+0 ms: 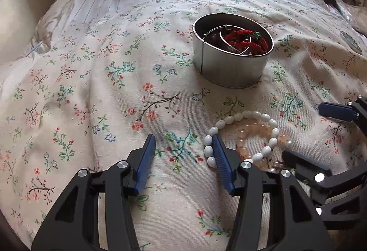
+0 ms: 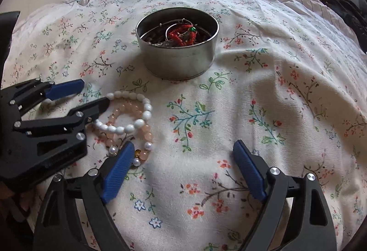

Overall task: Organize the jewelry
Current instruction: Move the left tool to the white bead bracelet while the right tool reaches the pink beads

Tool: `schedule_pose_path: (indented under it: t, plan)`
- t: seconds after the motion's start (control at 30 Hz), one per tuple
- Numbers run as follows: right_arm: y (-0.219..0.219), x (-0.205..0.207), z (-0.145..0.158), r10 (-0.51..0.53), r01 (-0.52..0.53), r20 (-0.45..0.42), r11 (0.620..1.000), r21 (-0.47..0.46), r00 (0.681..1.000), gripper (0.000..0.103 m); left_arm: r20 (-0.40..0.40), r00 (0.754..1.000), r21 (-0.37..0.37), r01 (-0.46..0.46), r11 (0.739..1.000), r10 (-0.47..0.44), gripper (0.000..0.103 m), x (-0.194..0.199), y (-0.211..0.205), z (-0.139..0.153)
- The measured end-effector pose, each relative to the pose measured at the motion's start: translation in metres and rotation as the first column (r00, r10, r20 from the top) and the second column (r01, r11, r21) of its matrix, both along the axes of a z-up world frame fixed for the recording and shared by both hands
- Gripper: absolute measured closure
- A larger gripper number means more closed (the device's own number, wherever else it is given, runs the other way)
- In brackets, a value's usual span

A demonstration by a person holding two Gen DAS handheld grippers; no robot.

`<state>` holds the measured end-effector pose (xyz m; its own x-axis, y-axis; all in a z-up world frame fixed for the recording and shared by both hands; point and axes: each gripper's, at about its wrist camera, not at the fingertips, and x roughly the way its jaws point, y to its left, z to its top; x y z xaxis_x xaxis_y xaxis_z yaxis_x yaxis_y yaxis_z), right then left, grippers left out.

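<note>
My left gripper point(image 1: 183, 159) is nearer: its right finger pokes inside the white bracelet point(image 1: 243, 136) on the bedspread point(image 1: 91, 90), before the tin point(image 1: 231, 51). Both grippers gape, holding nothing; right gripper point(image 2: 183, 173) sits rightward.

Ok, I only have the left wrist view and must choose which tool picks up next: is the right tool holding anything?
Observer: No. The right tool is open, with only floral bedspread between its fingers. The white bead bracelet and the pink bead bracelet lie outside its left finger.
Operator: My own tool hides the pink one's near side. Is it plain beads all round?
Observer: No. That side carries small pearl beads and one amber bead, right beside that left finger.
</note>
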<state>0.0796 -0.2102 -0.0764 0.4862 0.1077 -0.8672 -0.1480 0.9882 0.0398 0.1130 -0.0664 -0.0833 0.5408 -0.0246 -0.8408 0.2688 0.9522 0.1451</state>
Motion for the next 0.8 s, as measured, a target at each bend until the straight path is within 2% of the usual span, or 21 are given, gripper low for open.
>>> schedule_pose_path:
  t: [0.07,0.13,0.23,0.27,0.33,0.37,0.43,0.47,0.53,0.63,0.7,0.77,0.8]
  plan:
    - [-0.011,-0.004,0.003,-0.042,0.042,0.012,0.999,0.003,0.999,0.017,-0.006,1.0,-0.015,-0.02,1.0,0.02,0.051,-0.002,0.009,0.0]
    - [-0.021,-0.003,0.008,-0.073,0.071,0.03,0.996,0.057,0.997,0.017,-0.009,1.0,-0.029,-0.028,0.999,0.028,0.051,-0.002,0.015,0.001]
    - [-0.014,0.001,0.013,-0.04,0.035,0.063,0.996,0.081,0.997,0.017,-0.005,1.0,-0.009,-0.024,1.0,0.024,0.051,-0.003,0.012,0.0]
    - [-0.006,0.005,0.009,-0.016,0.014,0.051,0.998,0.056,0.999,0.017,-0.001,1.0,0.0,-0.022,1.0,0.022,0.051,-0.003,0.011,0.0]
    - [0.006,0.009,-0.003,0.011,-0.011,0.009,0.998,-0.059,1.0,0.017,-0.002,1.0,-0.006,-0.022,1.0,0.022,0.051,-0.003,0.011,0.0]
    - [0.004,0.008,-0.003,-0.003,0.003,0.01,0.998,-0.069,1.0,0.017,-0.004,1.0,-0.014,-0.023,1.0,0.023,0.051,-0.002,0.012,0.0]
    - [-0.015,0.003,0.003,-0.1,0.104,0.04,0.988,-0.112,0.994,0.016,-0.001,1.0,-0.016,-0.023,1.0,0.023,0.051,-0.002,0.013,0.001]
    - [-0.027,0.0,0.006,-0.145,0.149,0.047,0.984,-0.101,0.988,0.017,0.006,1.0,-0.011,-0.021,1.0,0.021,0.051,-0.003,0.012,0.002]
    - [-0.045,-0.004,0.011,-0.178,0.179,0.059,0.984,0.001,0.982,0.017,0.031,1.0,0.004,-0.001,1.0,0.001,0.051,-0.006,0.007,0.005]
    - [-0.041,-0.005,0.018,-0.121,0.113,0.085,0.988,0.102,0.989,0.017,0.102,0.993,0.029,0.05,0.998,-0.052,0.051,-0.014,-0.004,0.014]
    - [-0.028,-0.001,0.012,-0.067,0.061,0.056,0.993,0.101,0.996,0.017,0.118,0.99,0.032,0.075,0.997,-0.079,0.051,-0.016,-0.009,0.016]
    - [-0.016,0.002,0.003,-0.029,0.028,0.019,0.997,0.066,0.999,0.023,0.072,0.994,0.04,0.085,0.996,-0.087,0.051,-0.011,-0.011,0.009]
    - [-0.011,0.001,0.001,-0.017,0.017,0.008,0.998,0.065,1.0,0.04,0.035,0.996,0.032,0.086,0.996,-0.087,0.055,-0.008,-0.011,0.004]
